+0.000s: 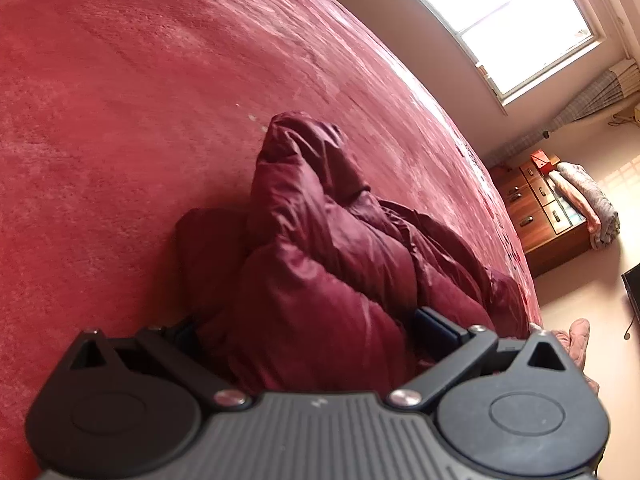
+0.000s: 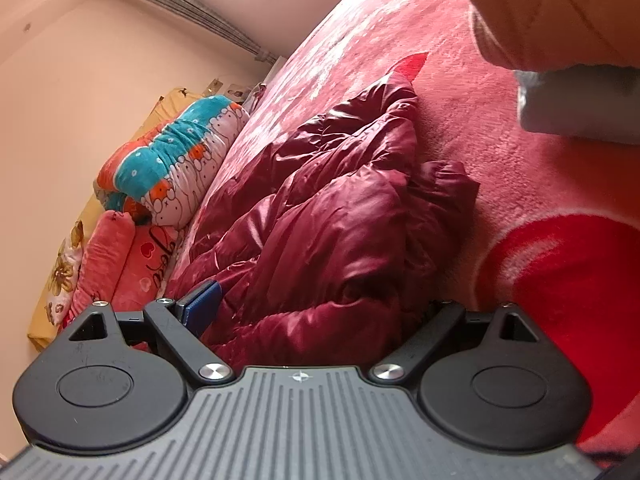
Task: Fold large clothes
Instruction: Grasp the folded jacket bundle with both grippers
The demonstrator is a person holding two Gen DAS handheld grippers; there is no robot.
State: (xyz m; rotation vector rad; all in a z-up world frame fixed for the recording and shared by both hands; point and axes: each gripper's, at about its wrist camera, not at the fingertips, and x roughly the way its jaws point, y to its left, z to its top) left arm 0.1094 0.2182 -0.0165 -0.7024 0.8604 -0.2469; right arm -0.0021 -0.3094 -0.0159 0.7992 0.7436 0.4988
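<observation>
left wrist: low, close | right wrist: low, close | shared: jacket (image 1: 320, 248)
</observation>
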